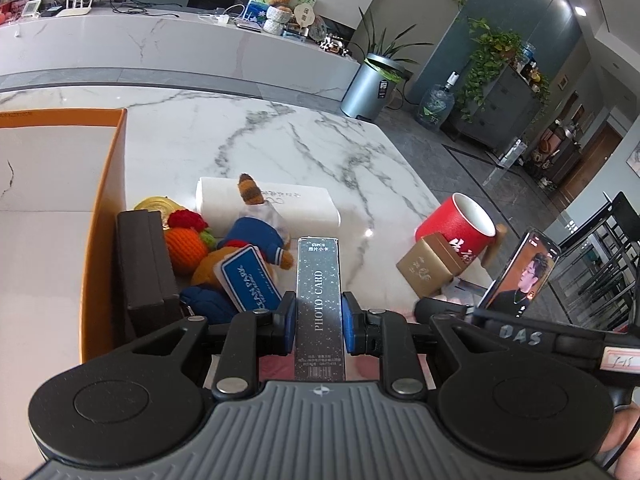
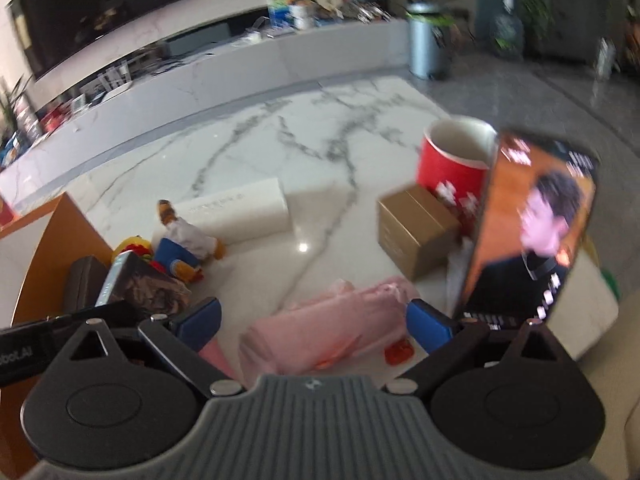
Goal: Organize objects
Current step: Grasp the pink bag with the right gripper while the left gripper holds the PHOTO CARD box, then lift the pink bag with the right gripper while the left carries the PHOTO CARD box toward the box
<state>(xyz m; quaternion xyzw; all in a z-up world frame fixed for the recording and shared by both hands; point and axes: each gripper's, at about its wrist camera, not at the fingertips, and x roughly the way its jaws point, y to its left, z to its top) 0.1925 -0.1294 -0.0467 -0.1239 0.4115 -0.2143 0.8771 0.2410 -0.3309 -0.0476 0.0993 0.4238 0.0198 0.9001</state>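
left gripper (image 1: 319,322): blue pads closed flat against both long sides of a dark speckled photo card box (image 1: 319,300), which is held above the marble table (image 1: 248,140) near its front edge, label up. right gripper (image 2: 314,322): jaws spread wide with nothing between the fingers; a pink bundle (image 2: 332,326) lies on the table just below the gap, contact cannot be told, view blurred. just beyond the left gripper, at the table's left side, a clutter sits against the outer wall of an orange box (image 1: 106,200): a dark brown case (image 1: 146,264) touching the wall, a blue tag (image 1: 250,278) on a plush toy in blue clothes (image 1: 256,240), an orange knitted fruit (image 1: 186,246), a gold tin (image 1: 154,204) behind it. a white rectangular pack (image 1: 272,204) lies farther in, behind the plush. toward the right edge, a gold box (image 1: 430,266) leans against a red mug (image 1: 458,226); a phone (image 1: 520,272) stands propped just beside them, screen lit. off the table, a grey bin (image 1: 366,88) stands on the floor beyond the far corner.
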